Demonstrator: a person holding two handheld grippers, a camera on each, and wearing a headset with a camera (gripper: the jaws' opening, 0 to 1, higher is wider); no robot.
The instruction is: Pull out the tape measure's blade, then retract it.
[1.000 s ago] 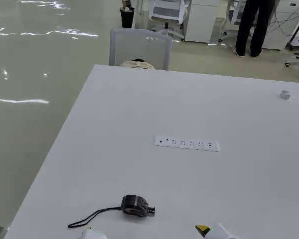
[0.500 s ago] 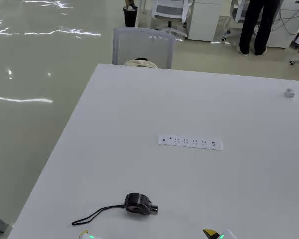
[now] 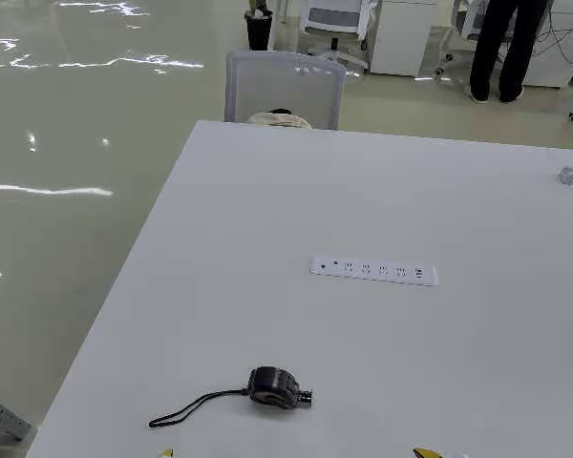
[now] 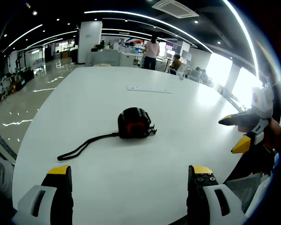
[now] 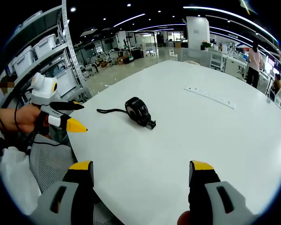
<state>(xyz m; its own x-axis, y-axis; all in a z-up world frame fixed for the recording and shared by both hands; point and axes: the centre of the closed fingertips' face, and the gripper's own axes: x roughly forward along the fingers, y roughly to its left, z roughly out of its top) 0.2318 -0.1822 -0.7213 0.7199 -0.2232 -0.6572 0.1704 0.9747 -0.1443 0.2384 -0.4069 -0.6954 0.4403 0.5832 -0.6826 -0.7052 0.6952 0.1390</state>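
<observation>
Because the tape [image 3: 272, 386] looks a hard, dense little case, it should bear a firm clamp across its flat sides, with the springy blade drawn by its hook [image 3: 307, 397]. Black and round, with a strap [image 3: 193, 410], it lies near the surface's [image 3: 363, 191] near edge. The left gripper [image 4: 129, 170] and right gripper [image 5: 141, 165] hold their fingers [image 4: 59, 171] wide and empty.

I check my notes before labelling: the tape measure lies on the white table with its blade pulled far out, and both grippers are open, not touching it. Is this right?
Not quite: the blade is wound inside the tape measure, only its hook showing at the case, as the left gripper view shows. The rest holds.
</observation>
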